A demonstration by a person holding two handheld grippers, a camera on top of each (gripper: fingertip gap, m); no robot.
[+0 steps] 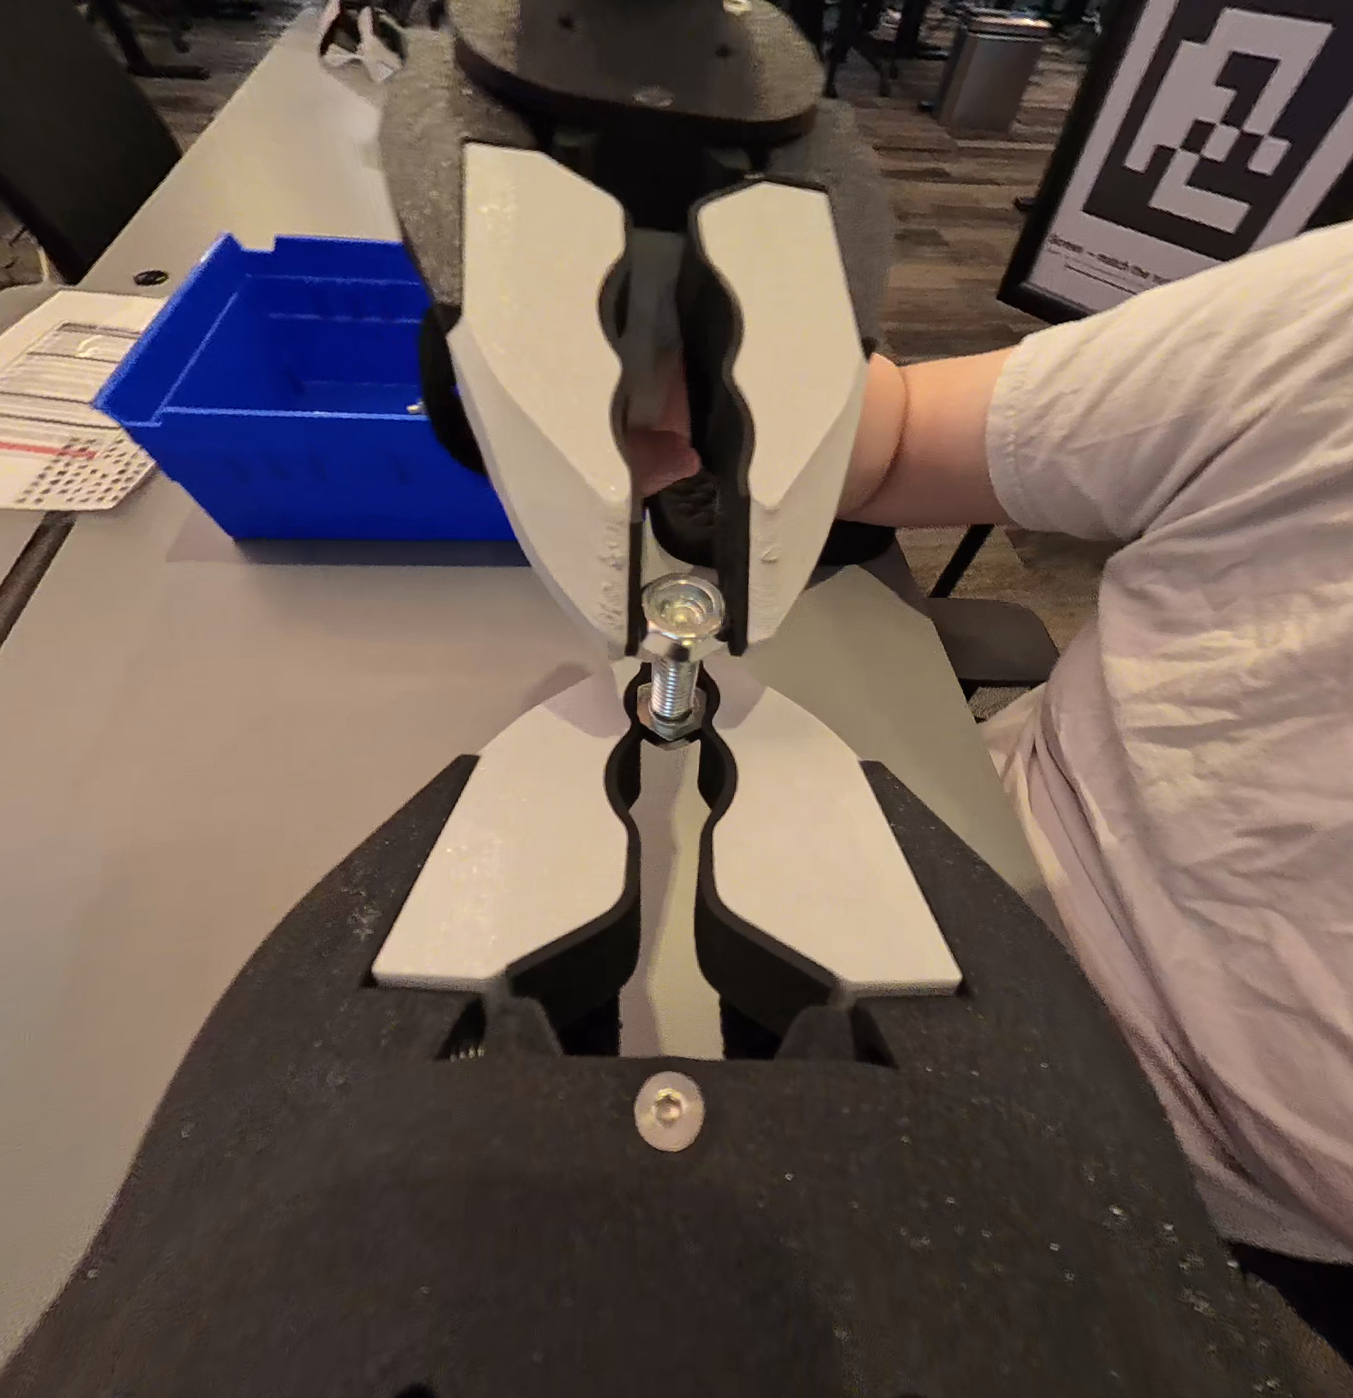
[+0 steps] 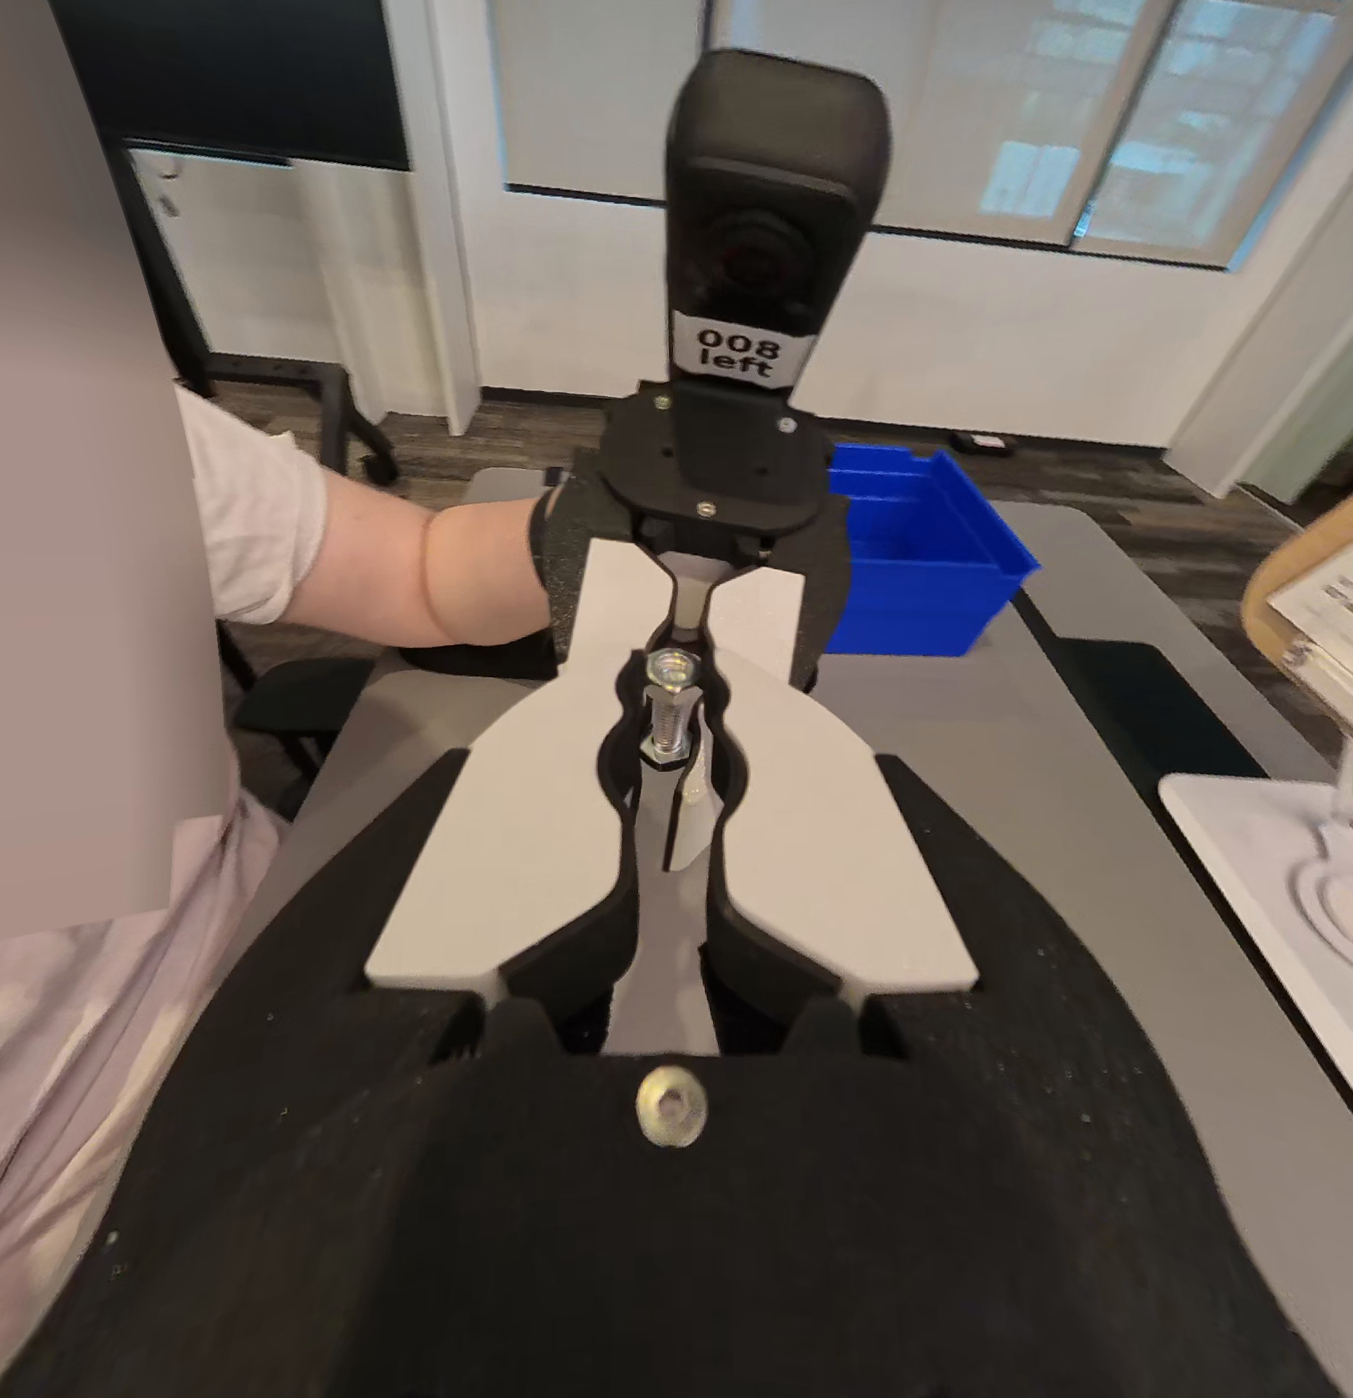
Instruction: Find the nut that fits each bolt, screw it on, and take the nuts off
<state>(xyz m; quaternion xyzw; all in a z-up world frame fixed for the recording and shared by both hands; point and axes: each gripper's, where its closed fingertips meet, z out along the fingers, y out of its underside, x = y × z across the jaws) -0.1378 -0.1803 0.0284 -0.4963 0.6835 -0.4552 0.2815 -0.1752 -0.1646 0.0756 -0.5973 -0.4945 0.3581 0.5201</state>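
Bolt [image 1: 670,690], silver and threaded, is held in the air over the grey table [image 1: 204,756] between the two claws, its washered head at the far, upper end and the nut [image 1: 670,732] on its near, lower end. The right gripper [image 1: 685,643] comes in from the far side in the left wrist view and is clamped on the hex head. The left gripper [image 1: 670,719] is closed on the nut at its fingertips. A short run of bare thread shows between head and nut.

In the right wrist view that gripper's own white fingers [image 2: 537,817] flank the bolt and cover most of the left claw's tips. Only a sliver of one left finger shows through the gap beneath.

A blue bin [image 1: 295,424] stands on the table to the far left in the left wrist view. Its right end is blocked by the body of the right gripper, and its contents are hard to make out. Just left of the bin lies a printed sheet [image 1: 45,408]. A framed black-and-white marker board [image 1: 1218,128] stands far right on the floor. The person's forearm [image 1: 923,446] and pale sleeve [image 1: 1188,605] fill the right side. From the other side, the left gripper's black camera [image 2: 772,197] rises in the middle, hiding part of the bin, and a white tray [image 2: 1263,870] sits at the right edge.
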